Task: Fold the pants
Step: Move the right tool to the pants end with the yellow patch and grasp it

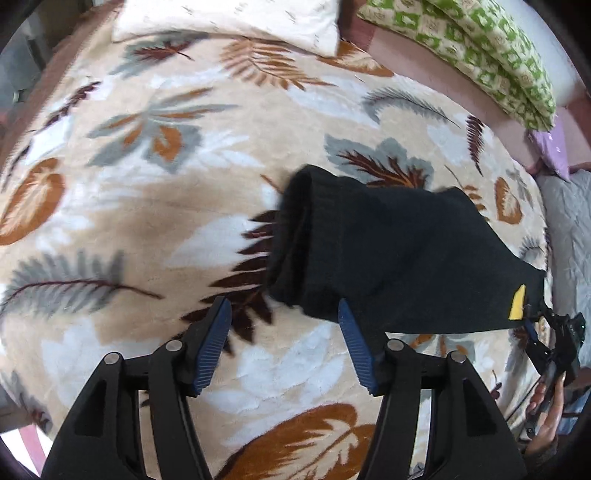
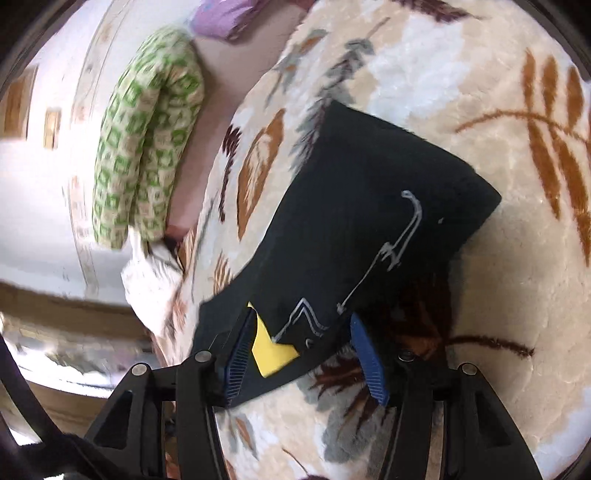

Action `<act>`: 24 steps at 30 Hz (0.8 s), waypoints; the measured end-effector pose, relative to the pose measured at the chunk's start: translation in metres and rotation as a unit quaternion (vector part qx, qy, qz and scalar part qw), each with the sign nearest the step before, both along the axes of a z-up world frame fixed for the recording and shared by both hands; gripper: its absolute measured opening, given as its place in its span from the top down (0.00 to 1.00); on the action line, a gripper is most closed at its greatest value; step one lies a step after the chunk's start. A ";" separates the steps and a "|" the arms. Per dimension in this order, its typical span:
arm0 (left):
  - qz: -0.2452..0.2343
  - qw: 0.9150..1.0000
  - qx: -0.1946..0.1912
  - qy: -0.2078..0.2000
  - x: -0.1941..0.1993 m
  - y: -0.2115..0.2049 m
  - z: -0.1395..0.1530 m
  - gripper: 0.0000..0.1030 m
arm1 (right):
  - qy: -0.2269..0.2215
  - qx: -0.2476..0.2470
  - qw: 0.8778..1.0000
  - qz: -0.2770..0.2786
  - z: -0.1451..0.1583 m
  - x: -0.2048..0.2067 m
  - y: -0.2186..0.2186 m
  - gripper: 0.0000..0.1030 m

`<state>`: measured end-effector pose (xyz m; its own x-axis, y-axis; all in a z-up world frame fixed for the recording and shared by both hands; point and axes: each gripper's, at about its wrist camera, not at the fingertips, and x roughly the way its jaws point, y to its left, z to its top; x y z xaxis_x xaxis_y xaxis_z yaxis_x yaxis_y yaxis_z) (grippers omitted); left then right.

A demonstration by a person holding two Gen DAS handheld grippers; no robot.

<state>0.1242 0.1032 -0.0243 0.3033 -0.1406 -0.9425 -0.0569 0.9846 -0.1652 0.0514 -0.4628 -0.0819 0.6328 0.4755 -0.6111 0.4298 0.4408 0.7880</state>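
Observation:
Black pants (image 1: 391, 251), folded into a thick bundle, lie on a leaf-patterned blanket (image 1: 155, 206). They carry a yellow patch (image 2: 273, 350) and a silver line drawing (image 2: 391, 251). My left gripper (image 1: 284, 347) is open and empty, just in front of the bundle's near left end; its right fingertip touches the fabric edge. My right gripper (image 2: 301, 354) is open, with the yellow-patch corner of the pants lying between its jaws. The right gripper also shows at the far right of the left wrist view (image 1: 554, 332), at the same corner.
A white pillow (image 1: 236, 18) lies at the head of the bed. A green-patterned folded quilt (image 1: 476, 48) and a purple cloth (image 1: 550, 147) lie along the far right edge. The quilt also shows in the right wrist view (image 2: 147, 129). A grey cover (image 1: 569, 229) lies at right.

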 end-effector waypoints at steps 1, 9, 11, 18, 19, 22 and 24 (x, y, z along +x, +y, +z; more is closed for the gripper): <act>0.001 1.000 -0.008 -0.011 -0.005 0.003 0.006 0.42 | 0.003 0.009 1.000 -0.008 -0.003 0.001 -0.002 0.47; -0.045 0.997 0.051 -0.022 0.004 -0.016 -0.007 0.37 | 0.001 -0.023 1.000 -0.011 0.001 0.009 0.004 0.58; -0.056 0.996 0.055 -0.036 0.010 -0.024 -0.009 0.37 | 0.002 -0.022 1.000 -0.014 -0.002 0.007 0.002 0.62; -0.077 0.990 0.111 -0.038 0.027 -0.045 -0.033 0.46 | -0.001 -0.007 1.000 -0.030 -0.010 0.003 -0.005 0.87; -0.079 0.991 0.105 -0.040 0.027 -0.045 -0.034 0.55 | -0.003 -0.008 0.999 -0.033 -0.011 0.002 -0.006 0.91; -0.085 0.989 0.115 -0.043 0.023 -0.049 -0.032 0.57 | -0.017 -0.015 0.999 -0.036 -0.010 -0.003 -0.005 0.93; -0.093 0.986 0.129 -0.046 0.019 -0.051 -0.029 0.58 | -0.027 -0.027 0.999 -0.037 -0.005 -0.007 -0.003 0.93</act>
